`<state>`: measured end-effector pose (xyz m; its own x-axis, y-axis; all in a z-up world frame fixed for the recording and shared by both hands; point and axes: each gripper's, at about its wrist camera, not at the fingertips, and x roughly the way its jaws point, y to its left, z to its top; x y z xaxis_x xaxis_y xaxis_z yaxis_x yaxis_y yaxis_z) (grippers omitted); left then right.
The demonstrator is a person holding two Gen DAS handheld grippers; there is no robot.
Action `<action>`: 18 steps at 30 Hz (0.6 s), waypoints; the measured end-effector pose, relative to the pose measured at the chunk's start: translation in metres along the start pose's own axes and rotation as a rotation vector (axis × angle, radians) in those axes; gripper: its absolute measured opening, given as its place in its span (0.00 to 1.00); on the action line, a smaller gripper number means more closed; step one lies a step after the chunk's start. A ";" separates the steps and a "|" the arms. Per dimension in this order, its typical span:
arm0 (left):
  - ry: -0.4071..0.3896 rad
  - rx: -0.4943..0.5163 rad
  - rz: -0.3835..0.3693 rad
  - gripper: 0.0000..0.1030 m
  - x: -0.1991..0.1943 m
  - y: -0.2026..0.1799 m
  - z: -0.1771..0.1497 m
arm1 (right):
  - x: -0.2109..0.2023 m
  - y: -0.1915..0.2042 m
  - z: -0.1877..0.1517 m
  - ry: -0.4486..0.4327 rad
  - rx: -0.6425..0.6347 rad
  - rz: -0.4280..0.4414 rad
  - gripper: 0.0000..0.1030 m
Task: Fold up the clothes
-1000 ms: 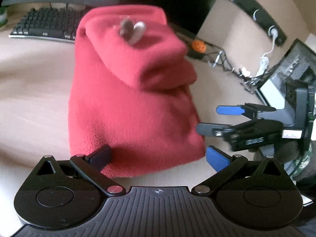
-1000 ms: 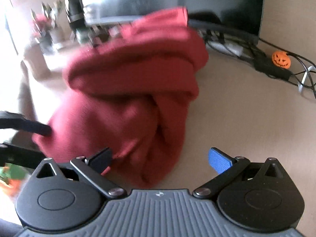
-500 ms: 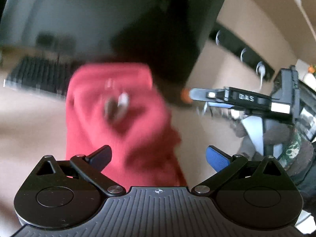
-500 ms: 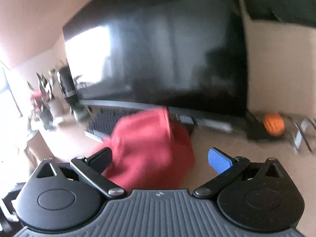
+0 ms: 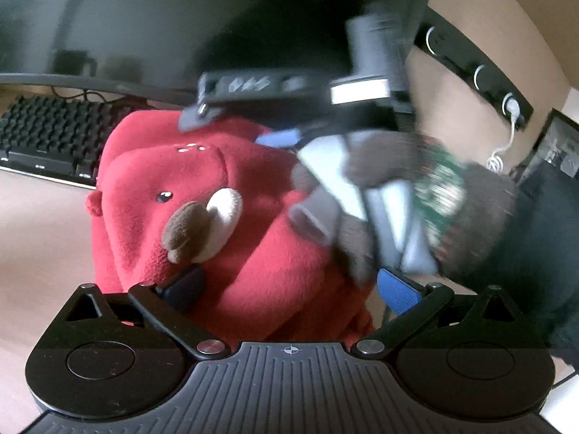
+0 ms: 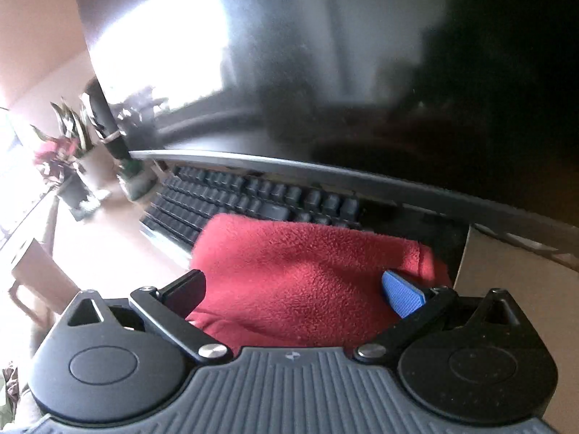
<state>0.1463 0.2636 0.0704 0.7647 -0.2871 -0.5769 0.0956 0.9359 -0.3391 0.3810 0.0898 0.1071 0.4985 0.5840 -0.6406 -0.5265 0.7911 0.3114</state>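
Observation:
A red fleece garment (image 5: 253,253) with an animal face (brown nose, white snout) lies bunched on the tan desk in front of the keyboard. My left gripper (image 5: 289,291) is open and empty just above its near edge. My right gripper (image 6: 295,291) is open over the garment's far part (image 6: 307,271); the fleece fills the gap between its fingers without being pinched. In the left wrist view the right gripper (image 5: 253,130) crosses above the garment, blurred, held by a gloved hand (image 5: 416,202).
A black keyboard (image 5: 47,137) and a large dark monitor (image 5: 181,18) stand right behind the garment. Potted plants (image 6: 72,152) stand at the desk's far left. A black bar with a white cable (image 5: 506,108) hangs on the wall at right.
The right gripper swung from beside the garment, up and across, to above its far end. The left gripper tilted up, then back down close to the garment. Both stayed open.

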 end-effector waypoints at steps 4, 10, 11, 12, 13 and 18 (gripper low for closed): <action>0.025 0.006 -0.026 1.00 -0.018 -0.001 -0.001 | -0.003 0.005 0.000 0.023 -0.027 -0.029 1.00; 0.050 -0.024 -0.069 1.00 -0.040 0.011 -0.019 | -0.085 0.021 -0.038 -0.077 -0.066 -0.109 1.00; 0.055 -0.029 -0.077 1.00 -0.044 0.014 -0.023 | -0.100 0.025 -0.051 -0.089 -0.083 -0.134 1.00; 0.059 -0.034 -0.084 1.00 -0.047 0.016 -0.026 | -0.115 0.029 -0.063 -0.100 -0.100 -0.159 1.00; 0.063 -0.040 -0.091 1.00 -0.051 0.018 -0.029 | -0.128 0.033 -0.077 -0.106 -0.112 -0.183 1.00; 0.103 -0.069 -0.068 1.00 -0.054 0.032 -0.040 | -0.168 0.056 -0.167 -0.057 -0.094 -0.254 1.00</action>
<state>0.0825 0.3005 0.0613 0.6880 -0.3718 -0.6233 0.0980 0.8985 -0.4278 0.1528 0.0056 0.1146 0.6594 0.3809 -0.6482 -0.4402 0.8945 0.0779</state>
